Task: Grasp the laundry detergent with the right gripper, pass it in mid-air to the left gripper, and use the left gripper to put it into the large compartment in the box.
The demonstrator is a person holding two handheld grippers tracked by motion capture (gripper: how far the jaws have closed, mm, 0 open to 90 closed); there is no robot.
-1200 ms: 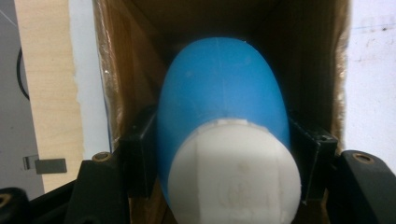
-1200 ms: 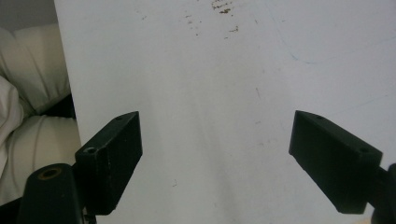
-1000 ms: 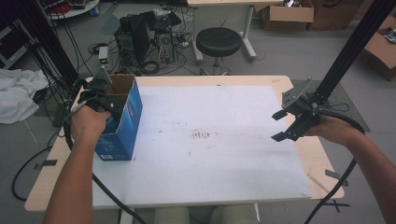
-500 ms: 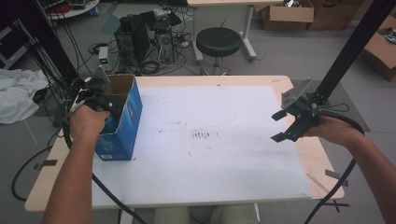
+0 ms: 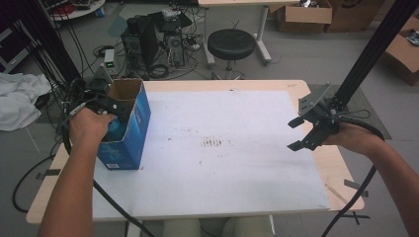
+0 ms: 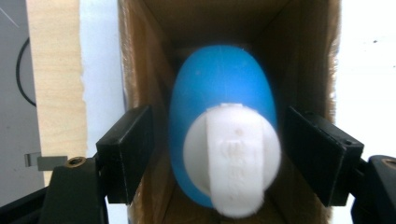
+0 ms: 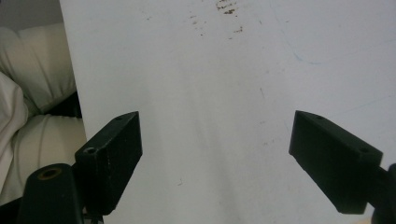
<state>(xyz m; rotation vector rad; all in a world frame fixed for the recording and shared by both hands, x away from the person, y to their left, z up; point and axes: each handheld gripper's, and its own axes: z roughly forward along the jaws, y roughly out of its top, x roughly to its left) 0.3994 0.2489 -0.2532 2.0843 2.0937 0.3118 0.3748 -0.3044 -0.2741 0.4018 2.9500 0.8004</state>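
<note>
Left gripper (image 5: 116, 109) reached into the open top of the blue box (image 5: 127, 133), which stood upright near the left edge of the table (image 5: 276, 85), on the white sheet (image 5: 237, 163) that covered most of it. Its jaws had just been opening and stood apart on either side of the bottle (image 6: 223, 140); in the left gripper view neither pad touched the blue body, a thin gap showing on each side. That bottle, blue with a white cap (image 6: 232, 161), sat inside the box between brown cardboard walls, cap end toward the camera. From above, a patch of blue showed under the left hand (image 5: 89, 127) at the box opening.

Right gripper (image 5: 302, 133) hung over the right part of the sheet, well apart from the box, held by the right hand (image 5: 355, 138). Its jaws were spread wide with nothing between them; the right gripper view showed bare white sheet (image 7: 210, 116) with some brown specks beyond the pads. A cable (image 5: 368, 182) trailed from it off the near edge of the table. Behind the table stood a black stool (image 5: 231, 43).
</note>
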